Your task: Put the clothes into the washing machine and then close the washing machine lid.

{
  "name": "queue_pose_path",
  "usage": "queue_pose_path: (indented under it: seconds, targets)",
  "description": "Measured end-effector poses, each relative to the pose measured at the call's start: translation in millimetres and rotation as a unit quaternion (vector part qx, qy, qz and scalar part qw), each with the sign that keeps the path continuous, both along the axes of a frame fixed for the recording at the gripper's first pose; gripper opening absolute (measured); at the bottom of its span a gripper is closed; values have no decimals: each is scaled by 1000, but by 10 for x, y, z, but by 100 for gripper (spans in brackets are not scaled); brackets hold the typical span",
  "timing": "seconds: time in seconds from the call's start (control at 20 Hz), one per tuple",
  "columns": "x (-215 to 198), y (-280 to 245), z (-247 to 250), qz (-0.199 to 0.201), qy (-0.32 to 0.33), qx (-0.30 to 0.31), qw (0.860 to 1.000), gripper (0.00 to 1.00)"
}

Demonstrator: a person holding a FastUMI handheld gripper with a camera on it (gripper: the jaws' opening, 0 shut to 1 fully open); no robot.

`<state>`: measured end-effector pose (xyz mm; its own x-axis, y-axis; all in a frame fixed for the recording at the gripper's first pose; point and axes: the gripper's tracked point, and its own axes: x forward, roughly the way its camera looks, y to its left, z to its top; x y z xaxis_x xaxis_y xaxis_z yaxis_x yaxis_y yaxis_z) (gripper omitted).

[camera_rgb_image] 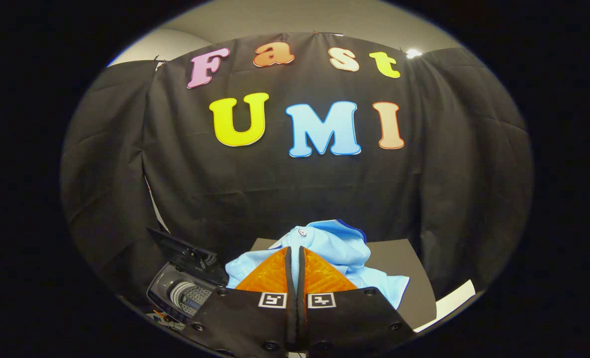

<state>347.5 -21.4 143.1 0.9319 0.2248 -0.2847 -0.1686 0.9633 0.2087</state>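
A light blue shirt (342, 248) with a white button bunches up right at the tips of my gripper (295, 248) and drapes down on both sides of the fingers. The fingers stand pressed together with the cloth pinched at their tips. The shirt looks lifted above a dark mat (399, 278). Down to the left of the fingers sits a small toy washing machine (188, 296). Its dark lid (178, 248) is tilted up and its ribbed grey drum is open to view.
The dark mat lies on a white tabletop (454, 301) to the right of the fingers. The booth's black cloth wall (295, 199) hangs close behind the shirt and the washing machine.
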Motion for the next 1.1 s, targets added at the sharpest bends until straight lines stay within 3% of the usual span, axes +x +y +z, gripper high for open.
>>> queue_pose_path:
  seconds: [0.45, 0.85, 1.1]
  targets:
    - [-159, 1104, 494, 81, -48, 24, 995, 2]
    - [-335, 2552, 636, 195, -56, 43, 978, 2]
    - [-393, 3268, 556, 245, -41, 48, 967, 1]
